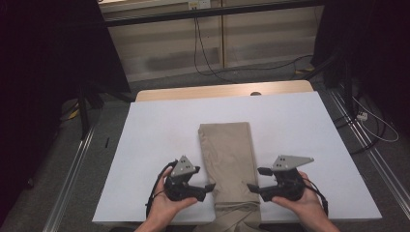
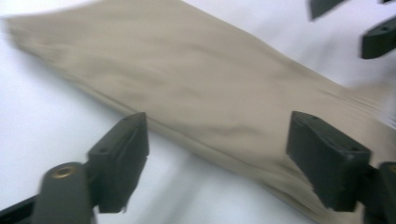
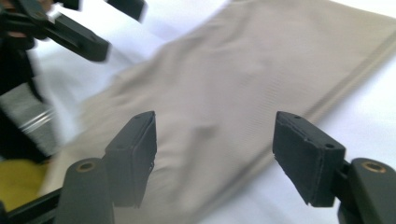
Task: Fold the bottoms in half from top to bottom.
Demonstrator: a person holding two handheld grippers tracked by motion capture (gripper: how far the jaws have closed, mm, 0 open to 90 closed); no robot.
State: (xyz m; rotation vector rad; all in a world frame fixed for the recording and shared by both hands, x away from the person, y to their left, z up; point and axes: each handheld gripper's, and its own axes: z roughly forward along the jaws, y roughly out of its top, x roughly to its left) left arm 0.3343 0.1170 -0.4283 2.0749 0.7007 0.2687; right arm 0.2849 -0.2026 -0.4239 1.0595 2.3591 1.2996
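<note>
A folded tan garment [image 1: 229, 159], probably trousers, lies lengthwise down the middle of the white counter [image 1: 159, 125], its far end squared off and its near end creased and hanging over the counter's near edge. The left gripper [image 1: 210, 186] sits at the garment's left edge near the person's end, cradled in the left hand [image 1: 167, 205], and the right gripper [image 1: 255, 181] faces it from the right edge, held in the right hand [image 1: 302, 203]; the two point toward each other across the cloth. In the left gripper view its fingers [image 2: 122, 158] stand wide apart, with the garment's folded edge running between them but neither pad pressing on it. In the right gripper view the fingers [image 3: 306, 156] are likewise spread wide above the cloth, with fabric under the gap and no grip on it. Both views are blurred. Each gripper view also catches the other gripper farther off, across the garment. Beyond the counter, black cables [image 1: 203, 53] trail over the grey floor [image 1: 251, 75].
</note>
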